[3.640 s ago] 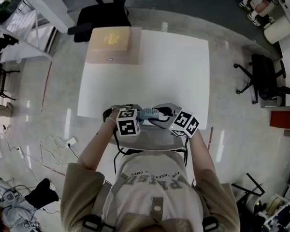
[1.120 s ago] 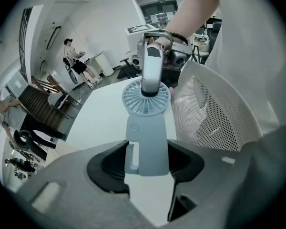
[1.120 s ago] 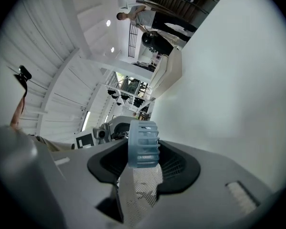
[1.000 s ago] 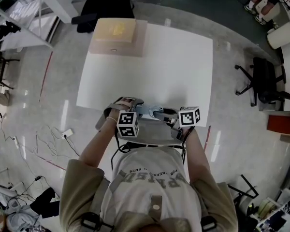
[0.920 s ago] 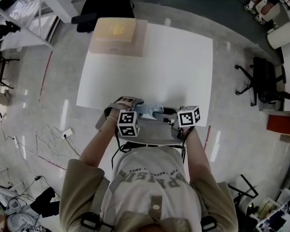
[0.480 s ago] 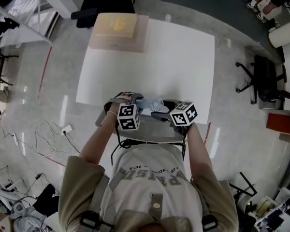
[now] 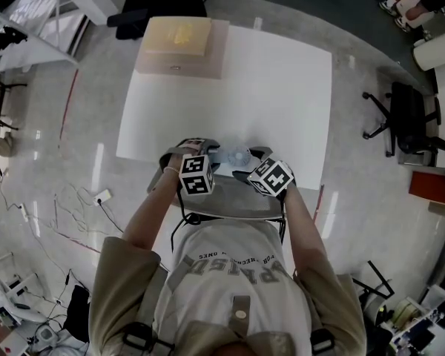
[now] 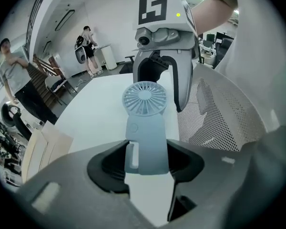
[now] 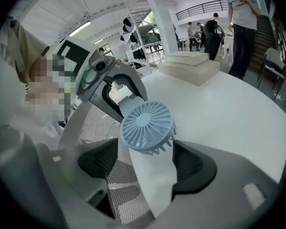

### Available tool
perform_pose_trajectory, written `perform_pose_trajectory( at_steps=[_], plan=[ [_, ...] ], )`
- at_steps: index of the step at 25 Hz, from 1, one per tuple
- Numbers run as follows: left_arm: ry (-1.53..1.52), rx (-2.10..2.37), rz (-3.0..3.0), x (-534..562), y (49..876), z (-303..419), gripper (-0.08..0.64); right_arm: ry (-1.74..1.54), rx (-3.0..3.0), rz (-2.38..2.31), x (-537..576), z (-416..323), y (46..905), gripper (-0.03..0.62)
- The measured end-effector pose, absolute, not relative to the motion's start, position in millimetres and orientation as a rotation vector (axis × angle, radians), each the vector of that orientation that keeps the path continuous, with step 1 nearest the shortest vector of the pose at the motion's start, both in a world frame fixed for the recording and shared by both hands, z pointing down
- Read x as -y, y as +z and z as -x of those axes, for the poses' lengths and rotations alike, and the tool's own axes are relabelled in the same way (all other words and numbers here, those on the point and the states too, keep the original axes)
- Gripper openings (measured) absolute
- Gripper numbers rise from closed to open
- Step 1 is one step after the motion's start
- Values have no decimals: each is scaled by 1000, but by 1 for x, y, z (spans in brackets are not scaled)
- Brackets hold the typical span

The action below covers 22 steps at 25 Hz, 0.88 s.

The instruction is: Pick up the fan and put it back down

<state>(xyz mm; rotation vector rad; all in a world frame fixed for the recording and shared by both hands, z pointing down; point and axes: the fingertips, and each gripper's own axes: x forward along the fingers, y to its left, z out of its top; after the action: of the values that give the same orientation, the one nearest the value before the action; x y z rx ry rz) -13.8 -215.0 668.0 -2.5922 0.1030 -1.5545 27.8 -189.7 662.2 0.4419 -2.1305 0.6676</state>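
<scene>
The fan (image 7: 237,155) is small and pale blue, with a round grille head (image 8: 144,99) and a flat handle. It hovers at the white table's (image 7: 230,87) near edge. My left gripper (image 7: 211,156) is shut on the handle (image 8: 145,144), with both black pads against its sides. From the right, my right gripper (image 7: 246,167) reaches in, and its jaws stand wide open around the fan head (image 9: 148,125) without pressing on it. The two grippers face each other, so the right gripper (image 8: 162,75) shows behind the fan in the left gripper view.
A beige box (image 7: 178,39) lies at the table's far left corner. A grey mesh chair (image 7: 230,208) stands between the person and the table's near edge. Black office chairs (image 7: 404,117) stand to the right and beyond the table. People stand in the background (image 9: 243,27).
My right gripper has rolled, sunk a little and opened off the fan. The fan's round head now faces up, still held by the left gripper.
</scene>
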Motion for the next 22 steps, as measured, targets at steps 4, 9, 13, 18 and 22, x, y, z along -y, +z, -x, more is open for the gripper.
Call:
perform_pose_trajectory(
  at_steps=[4,9,13,18,22],
  plan=[
    [-1565,-79,2590,216,671,15,225,634,2122,-482,200,-31,663,342],
    [-1561,-62,2622,215,674,13,225,591,2105,-464,203,-32,665,342],
    [-1569,-32,2612,217,678,14,224,562,2093,-432,201,-27,666,342],
    [-1591,24,2605,214,685,15,224,483,2057,-391,199,-26,673,342],
    [-1609,58,2602,211,690,15,225,429,2033,-362,197,-23,677,342]
  ],
)
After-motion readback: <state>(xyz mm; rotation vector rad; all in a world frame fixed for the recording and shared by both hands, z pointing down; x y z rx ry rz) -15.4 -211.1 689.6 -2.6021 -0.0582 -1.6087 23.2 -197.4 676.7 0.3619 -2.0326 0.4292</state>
